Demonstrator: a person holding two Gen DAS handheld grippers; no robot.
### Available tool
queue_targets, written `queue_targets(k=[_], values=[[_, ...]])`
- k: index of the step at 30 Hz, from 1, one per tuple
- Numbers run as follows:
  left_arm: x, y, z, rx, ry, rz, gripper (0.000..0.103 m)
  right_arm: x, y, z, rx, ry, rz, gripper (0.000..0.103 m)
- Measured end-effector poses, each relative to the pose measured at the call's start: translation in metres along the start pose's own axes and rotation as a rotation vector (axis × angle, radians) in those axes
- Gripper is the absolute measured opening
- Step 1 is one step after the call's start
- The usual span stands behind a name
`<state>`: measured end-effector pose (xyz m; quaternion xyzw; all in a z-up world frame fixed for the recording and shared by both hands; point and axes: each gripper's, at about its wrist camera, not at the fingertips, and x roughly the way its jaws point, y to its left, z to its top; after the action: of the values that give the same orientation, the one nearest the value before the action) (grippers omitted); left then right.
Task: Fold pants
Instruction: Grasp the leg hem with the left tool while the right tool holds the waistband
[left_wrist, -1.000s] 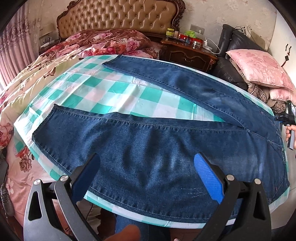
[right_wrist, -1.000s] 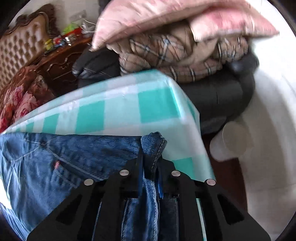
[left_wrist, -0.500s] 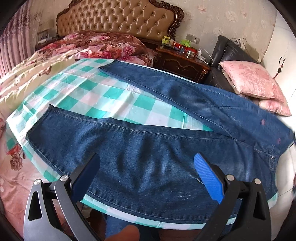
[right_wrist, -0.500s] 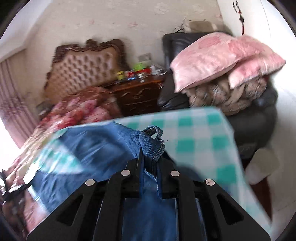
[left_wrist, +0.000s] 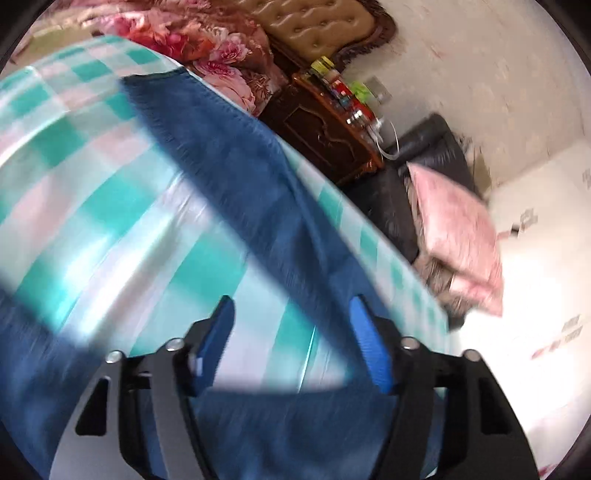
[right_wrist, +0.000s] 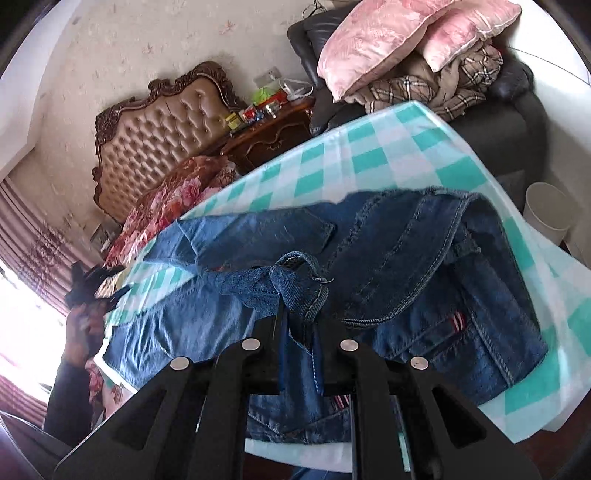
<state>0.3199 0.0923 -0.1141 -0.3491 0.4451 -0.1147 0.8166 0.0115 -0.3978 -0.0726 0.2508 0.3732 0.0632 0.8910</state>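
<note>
- Pants (right_wrist: 424, 266), blue denim, are lying on the green-and-white checked cloth (right_wrist: 388, 147); the waist end is being folded back over itself, exposing stitched seams and a small red-and-white striped label.
- Right gripper (right_wrist: 299, 314) is clamping a bunched edge of the pants; its jaws are pressing nearly together on the denim, and a belt loop is standing up just above the fingertips.
- Left gripper (left_wrist: 291, 343), seen in the left wrist view, is hovering over the checked cloth (left_wrist: 110, 206) between 2 stretches of denim; its jaws have just been closing to roughly half width, with nothing lying between the blue pads (left_wrist: 369, 350).
- One leg of the pants (left_wrist: 251, 184) is running diagonally across the left wrist view from the upper left toward the gripper, while a second stretch of denim is lying beneath the gripper's frame; motion blur is softening this whole view.
- Tufted headboard (right_wrist: 155, 136), a dark wooden nightstand (right_wrist: 273, 136) carrying small containers, and pink pillows (right_wrist: 388, 40) stacked on a black sofa (right_wrist: 498, 122) are showing behind the cloth.
- Person's arm (right_wrist: 70, 362) in a dark sleeve is showing at the left edge of the right wrist view.
</note>
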Motion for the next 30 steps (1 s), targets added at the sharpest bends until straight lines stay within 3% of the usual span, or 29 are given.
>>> queue_targets(k=[3, 6, 12, 14, 15, 18, 24, 27, 30], values=[[0.043, 0.000, 0.054, -0.044, 0.002, -0.020, 0.051, 0.002, -0.003, 0.008, 0.004, 0.002, -0.007, 0.013], [0.095, 0.005, 0.108, -0.081, 0.022, 0.040, 0.051, 0.002, -0.005, 0.011, 0.005, 0.005, -0.012, 0.013], [0.175, 0.025, 0.160, -0.167, 0.093, 0.107, 0.051, 0.005, -0.014, 0.013, 0.025, 0.028, -0.007, 0.013], [0.191, 0.025, 0.170, -0.153, 0.104, 0.126, 0.032, 0.006, -0.016, 0.013, 0.026, 0.032, -0.013, 0.013], [0.193, 0.026, 0.173, -0.145, 0.110, 0.134, 0.003, 0.005, -0.018, 0.014, 0.031, 0.032, -0.014, 0.013], [0.172, 0.025, 0.174, -0.140, 0.090, 0.106, 0.002, 0.002, -0.027, 0.017, 0.052, 0.020, -0.005, 0.013], [0.050, 0.013, 0.131, -0.056, 0.024, 0.089, 0.002, -0.007, -0.055, 0.028, 0.092, 0.020, -0.042, 0.013], [-0.024, 0.028, 0.080, -0.052, -0.008, 0.067, 0.002, -0.015, -0.070, 0.032, 0.110, 0.023, -0.072, 0.013], [-0.089, 0.052, 0.008, -0.073, -0.045, 0.064, 0.002, -0.021, -0.086, 0.030, 0.140, 0.029, -0.117, 0.013]])
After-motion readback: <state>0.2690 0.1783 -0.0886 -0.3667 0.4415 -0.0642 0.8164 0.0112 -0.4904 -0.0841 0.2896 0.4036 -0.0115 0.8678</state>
